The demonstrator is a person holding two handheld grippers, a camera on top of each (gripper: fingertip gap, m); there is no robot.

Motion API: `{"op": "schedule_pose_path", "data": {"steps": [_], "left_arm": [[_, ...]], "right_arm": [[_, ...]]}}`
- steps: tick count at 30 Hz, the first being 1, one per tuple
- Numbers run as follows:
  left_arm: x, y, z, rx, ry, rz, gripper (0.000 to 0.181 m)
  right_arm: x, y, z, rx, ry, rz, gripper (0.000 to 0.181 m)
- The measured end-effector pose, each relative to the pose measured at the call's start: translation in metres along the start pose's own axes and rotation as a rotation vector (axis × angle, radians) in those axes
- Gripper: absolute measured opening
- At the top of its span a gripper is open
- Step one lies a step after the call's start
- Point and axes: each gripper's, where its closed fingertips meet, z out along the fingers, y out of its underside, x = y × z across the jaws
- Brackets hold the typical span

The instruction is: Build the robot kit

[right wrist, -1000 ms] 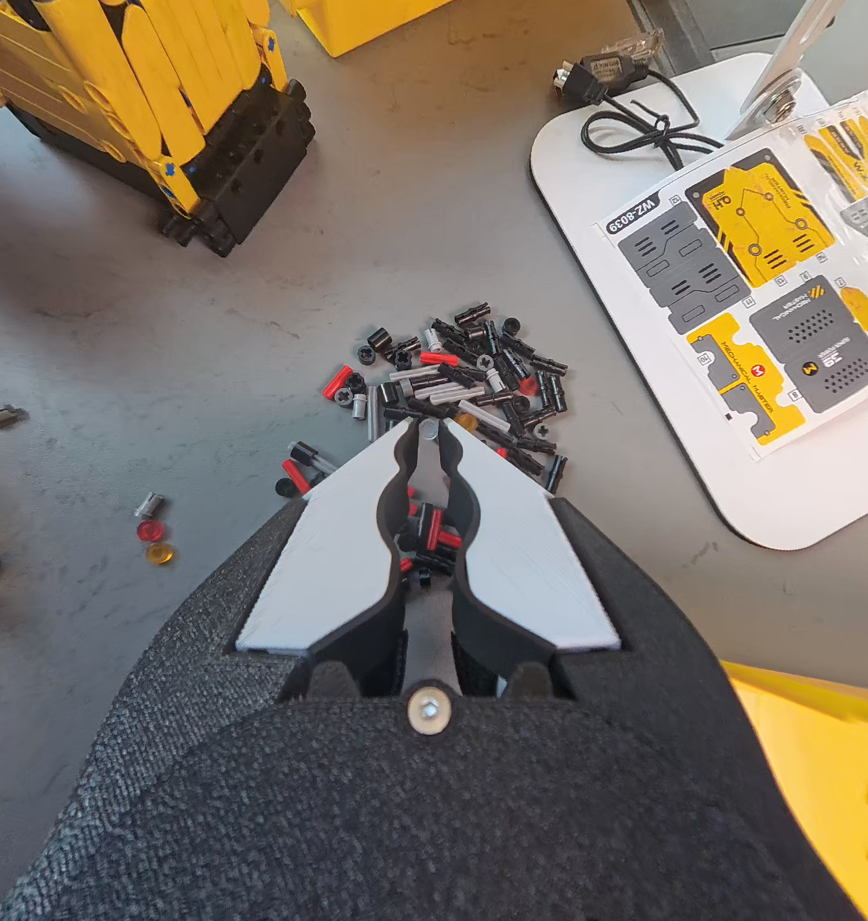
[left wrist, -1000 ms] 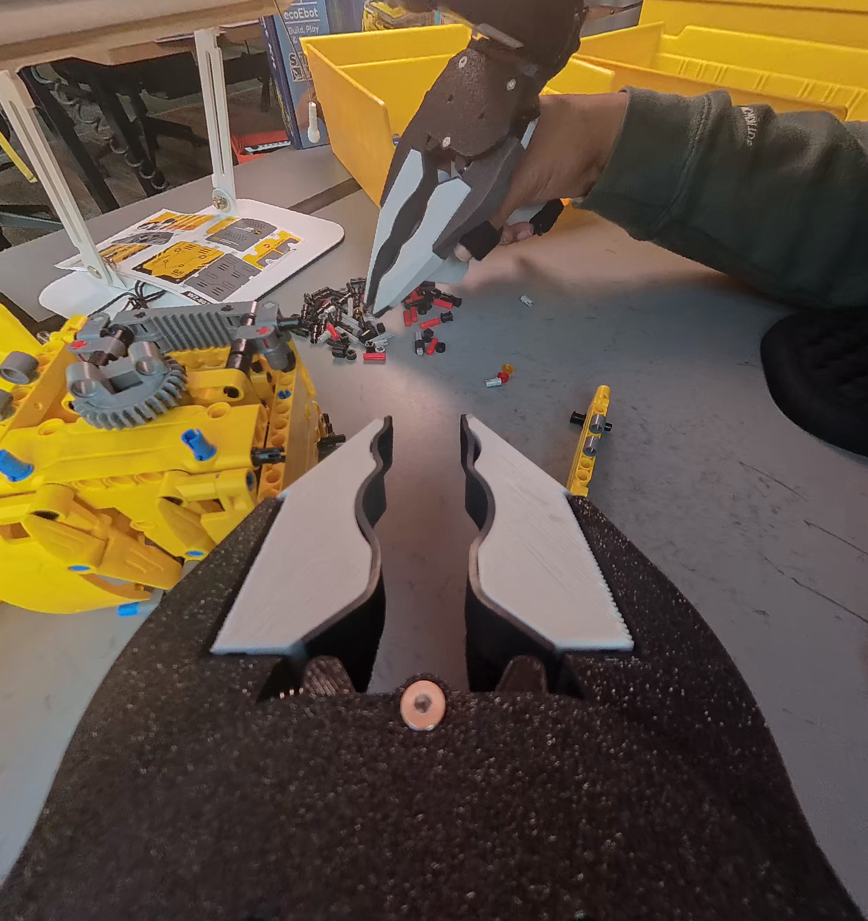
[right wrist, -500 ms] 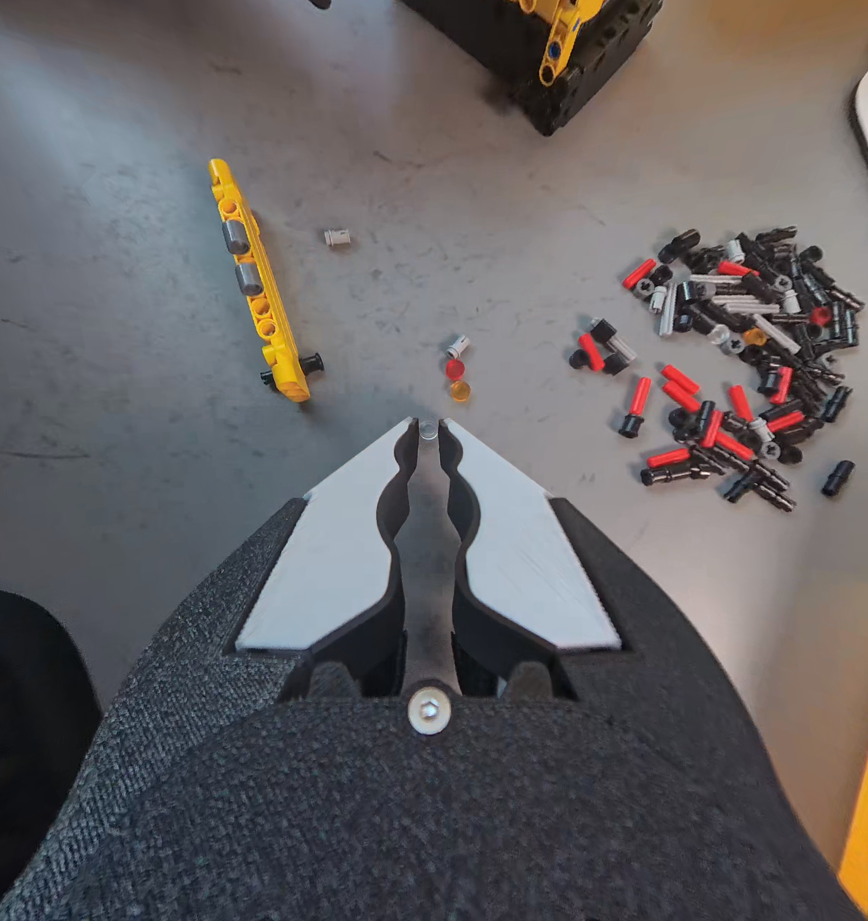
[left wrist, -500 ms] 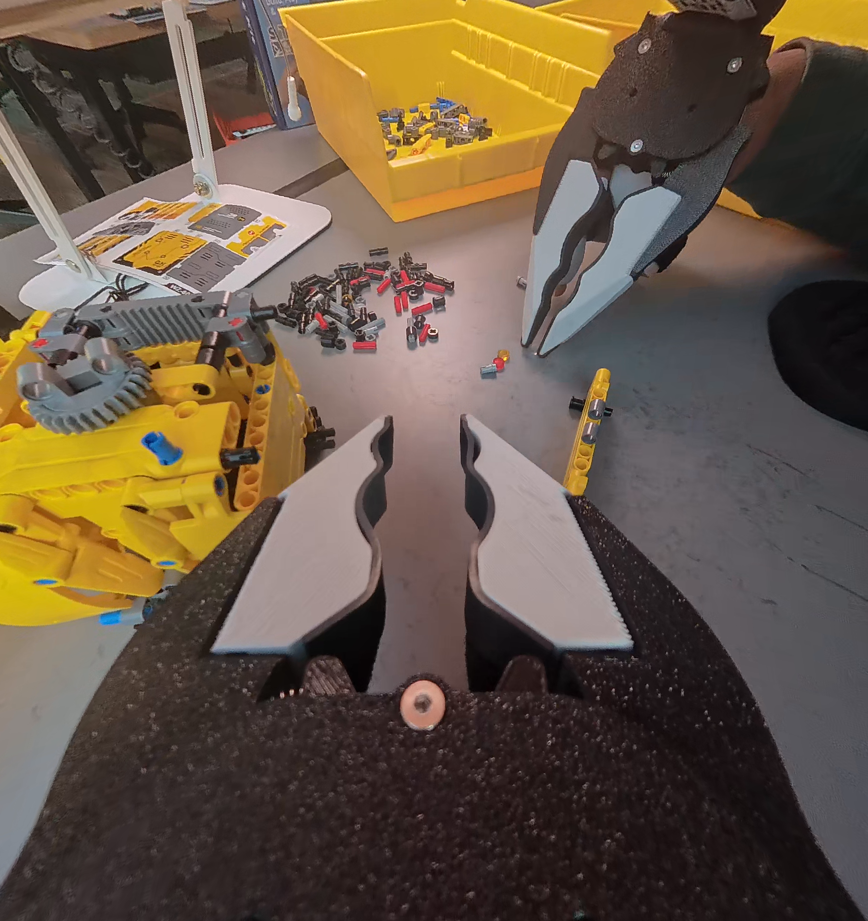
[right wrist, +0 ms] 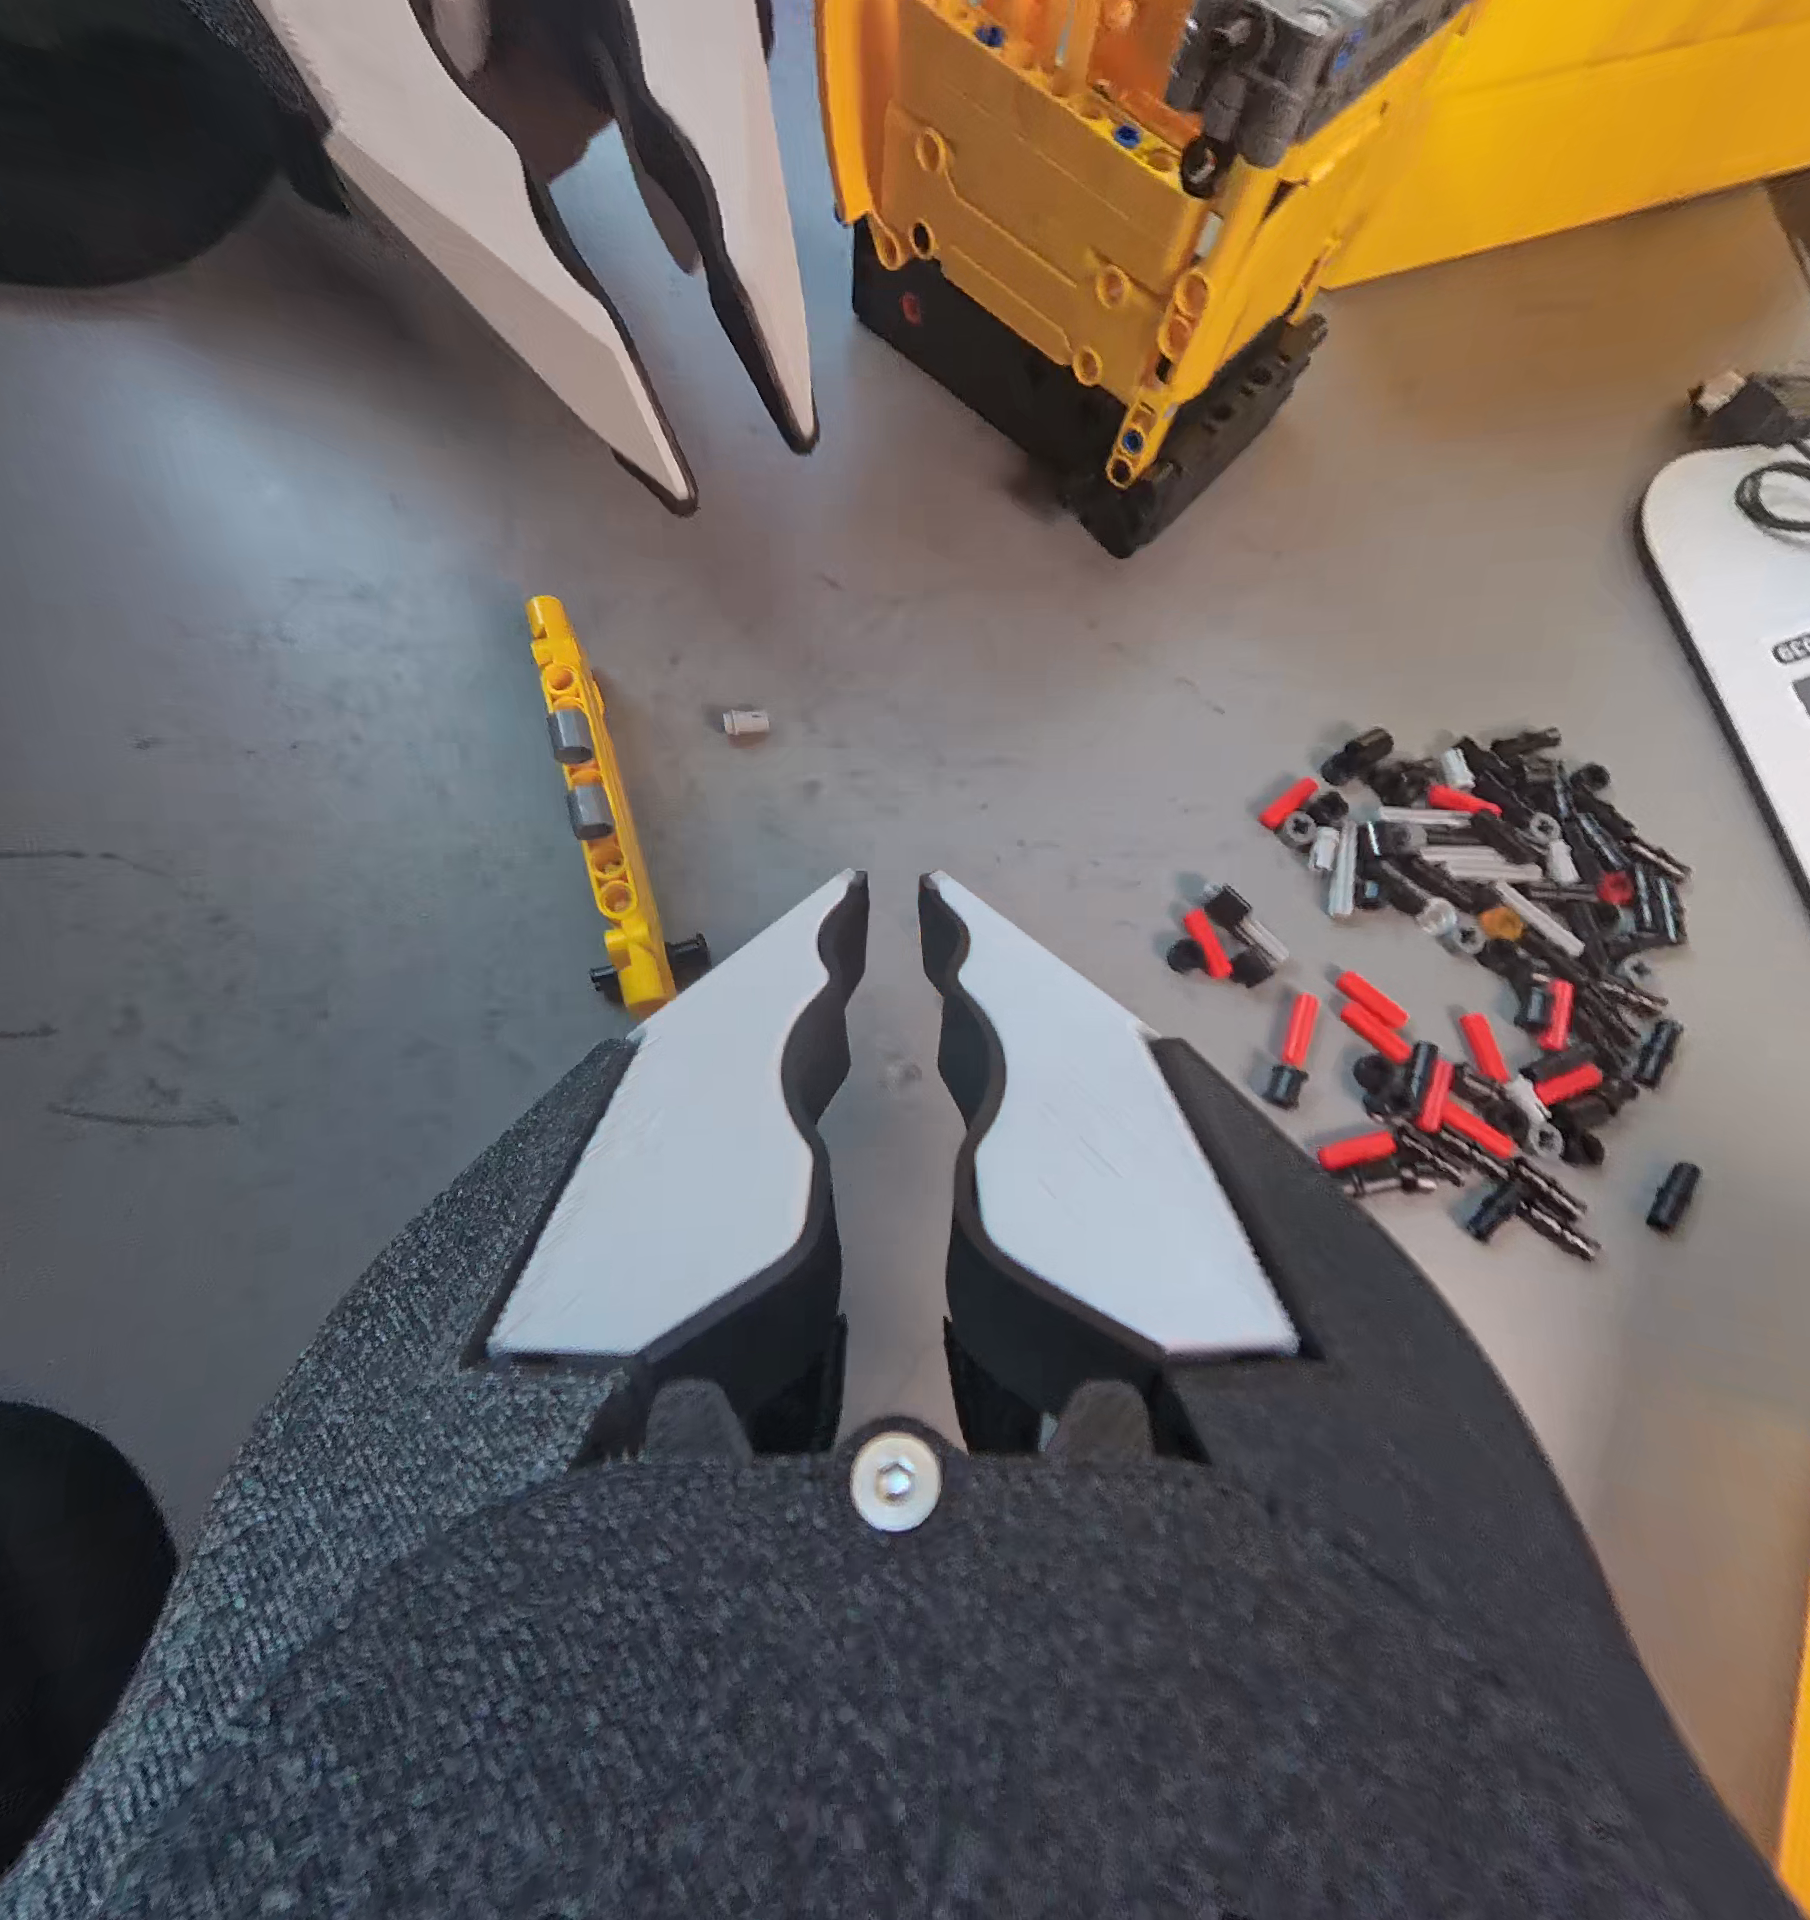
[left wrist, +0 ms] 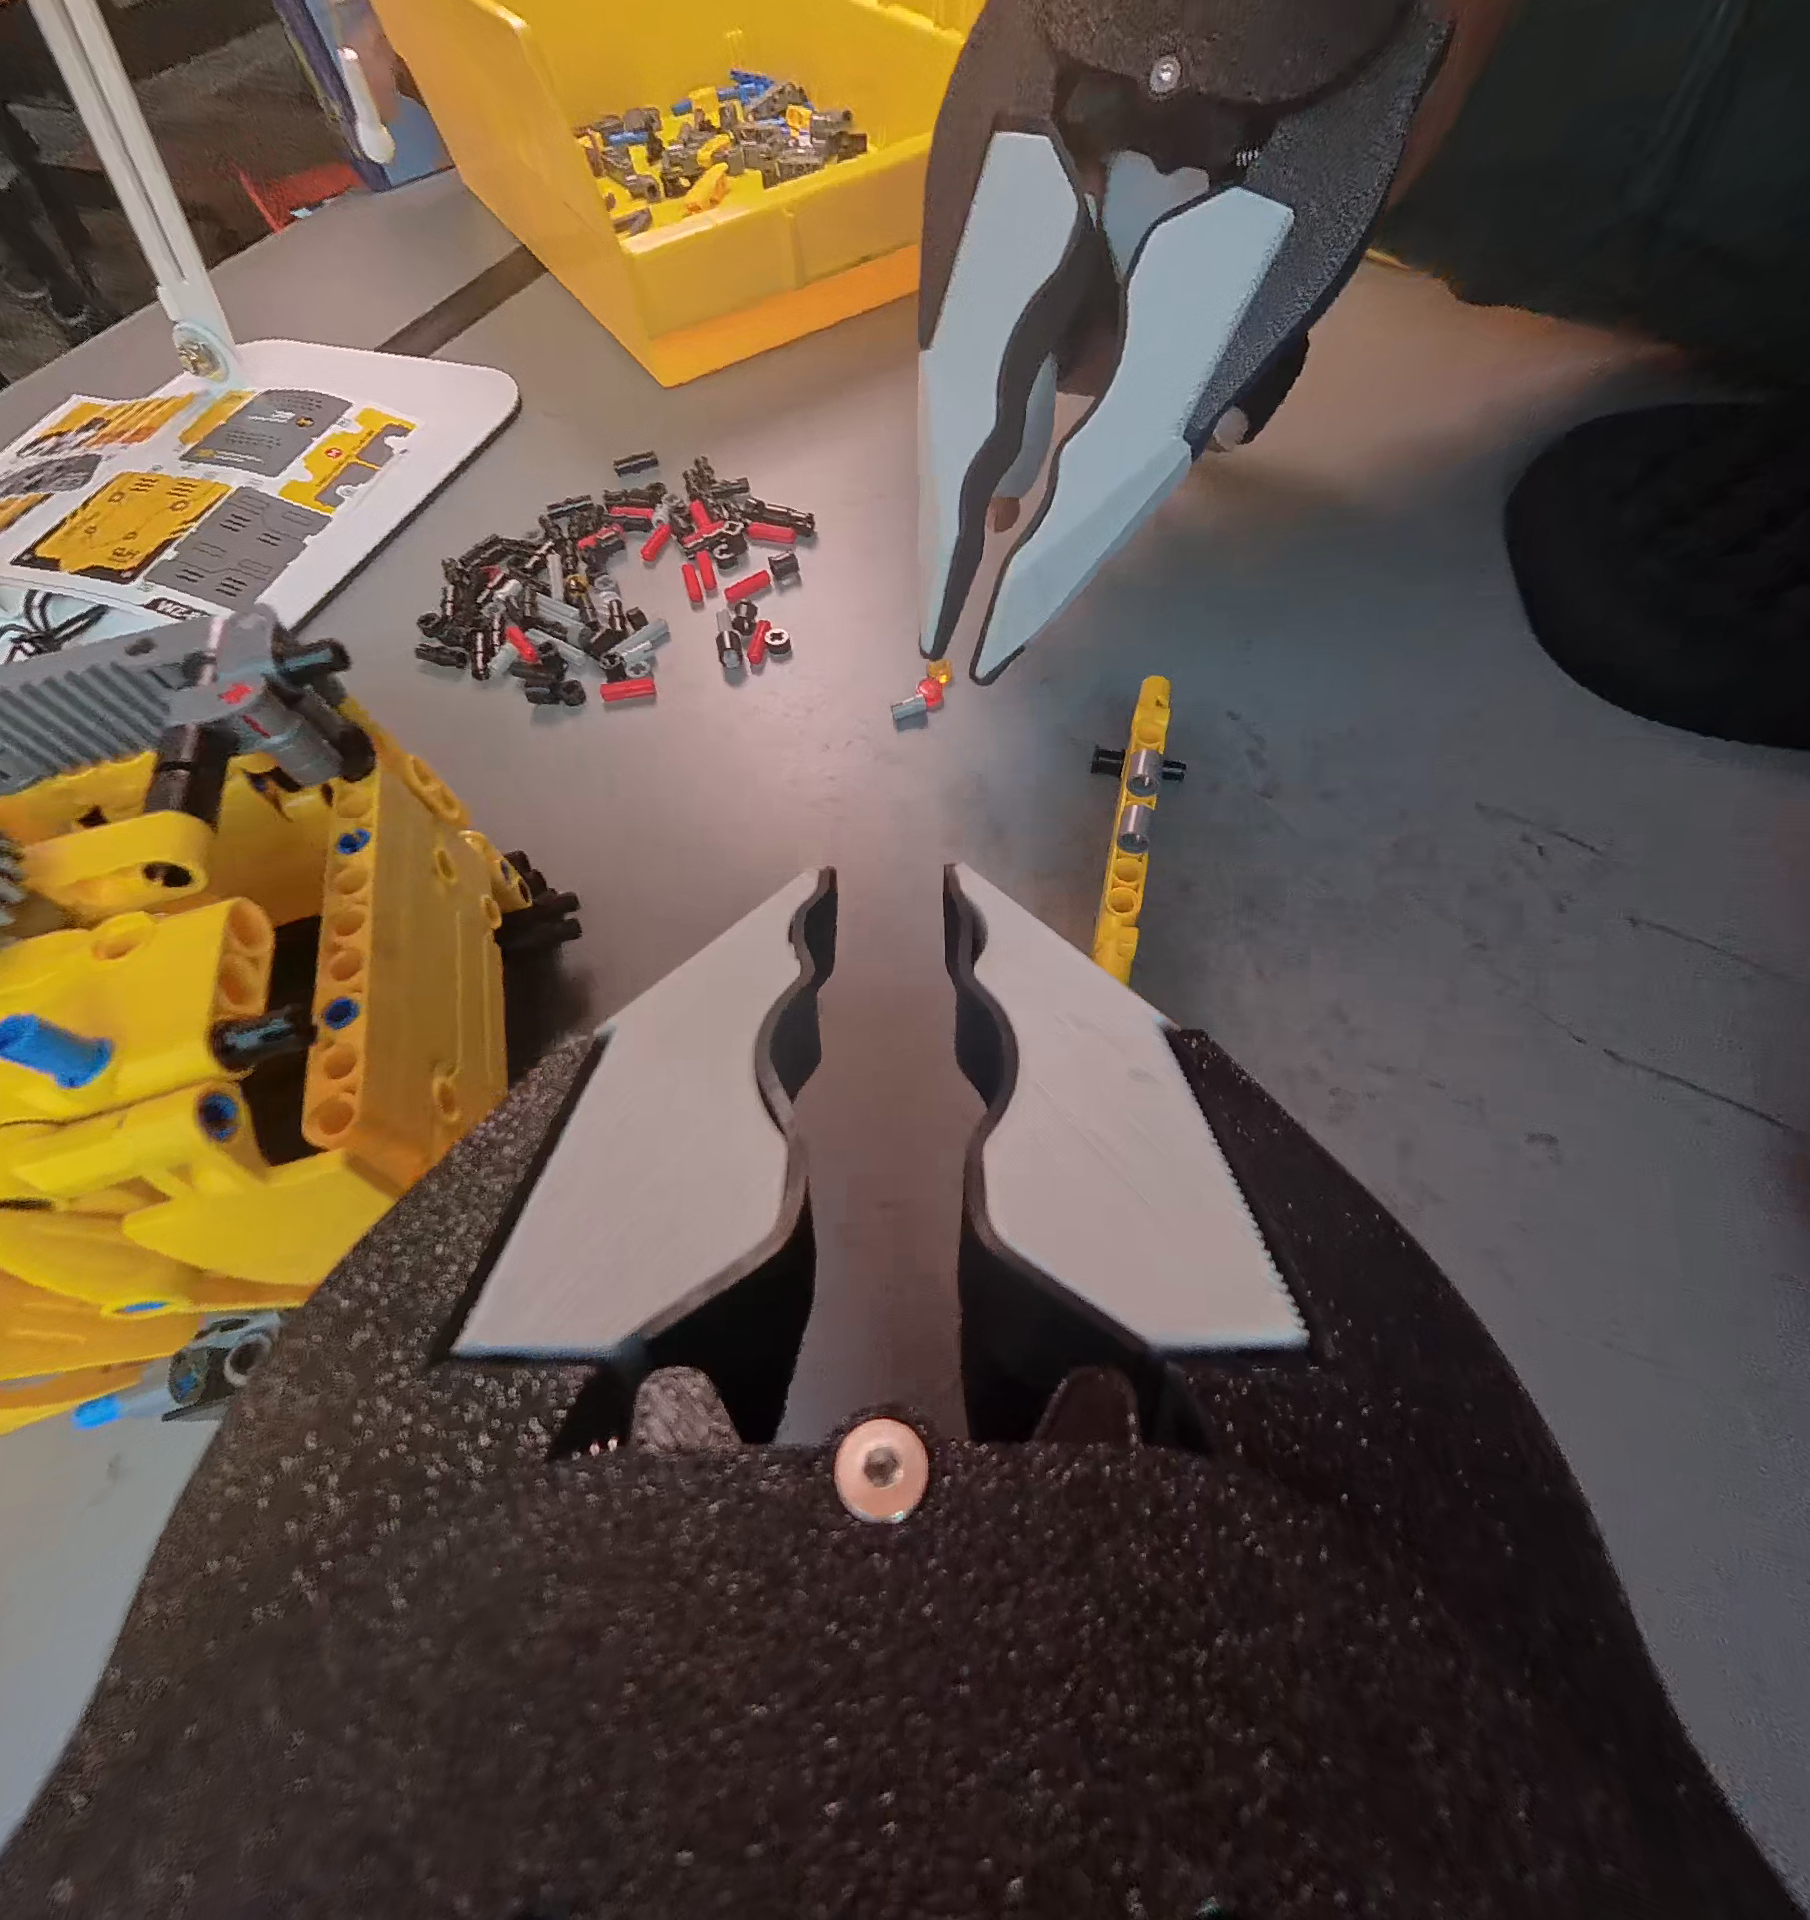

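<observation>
The left gripper is held released above the grey table, its jaws parted with nothing between them. Just beside its right fingertip lies a yellow perforated beam, fitted with grey bushes and a black pin. To its left, close by, stands a yellow brick-built model carrying a grey toothed rack.

The right gripper is also released, with a narrow gap between its fingertips and nothing gripped. In the left wrist view it is seen pointing down at the table, its tips just beside a small cluster of three loose pieces: orange, red and grey. In the right wrist view the beam lies just left of the right gripper's fingertips, and a small grey bush rests apart, beyond them.

A pile of black, red and grey pins is spread farther off, left of the right gripper. Beyond it are located a white base plate bearing a printed sticker sheet, and a yellow bin holding mixed small parts.
</observation>
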Motion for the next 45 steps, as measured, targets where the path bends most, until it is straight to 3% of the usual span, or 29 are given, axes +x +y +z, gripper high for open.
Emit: {"op": "schedule_pose_path", "data": {"steps": [10,19,24,29,32,35,39,45], "left_arm": [[0.012,0.014,0.011,-0.106,0.027,0.089,0.019],[0.01,0.022,0.01,-0.143,0.032,0.061,0.019],[0.014,0.016,0.007,-0.11,0.073,-0.003,0.019],[0.029,-0.032,-0.01,0.148,0.3,-0.344,0.018],[0.025,-0.036,-0.014,0.184,0.321,-0.403,0.018],[0.031,-0.035,-0.009,0.169,0.342,-0.402,0.019],[0.04,-0.026,0.004,0.104,0.348,-0.378,0.02],[0.033,-0.024,0.005,0.098,0.299,-0.363,0.021]], "right_arm": [[-0.03,-0.017,0.043,-0.095,-0.16,-0.064,0.009],[-0.035,-0.016,0.05,-0.118,-0.196,-0.08,0.006],[-0.032,-0.034,0.035,0.019,-0.161,-0.142,0.005],[-0.018,-0.072,-0.021,0.274,0.012,-0.207,0.005],[0.003,-0.055,-0.055,0.296,0.127,-0.131,0.006],[0.0,-0.018,-0.065,0.214,0.134,-0.081,0.006],[-0.031,0.026,-0.047,0.048,0.014,-0.058,0.005],[-0.039,0.044,-0.02,-0.048,-0.04,-0.029,0.005]]}}
